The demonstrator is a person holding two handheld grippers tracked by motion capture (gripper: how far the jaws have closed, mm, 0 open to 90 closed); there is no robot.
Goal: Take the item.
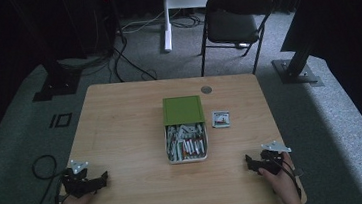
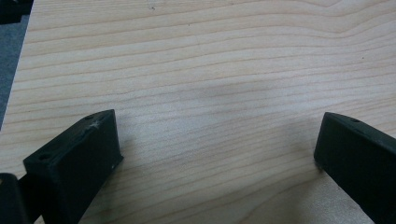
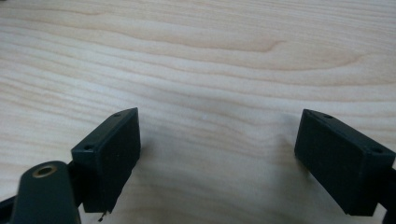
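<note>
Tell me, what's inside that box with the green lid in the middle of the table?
The white box holds a jumble of small stick-like pieces, white, red and green. The green lid covers its far half, hiding whatever lies beneath.

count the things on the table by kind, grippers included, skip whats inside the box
box with green lid: 1
small card: 1
round grey cap: 1
grippers, left and right: 2
total: 5
</note>
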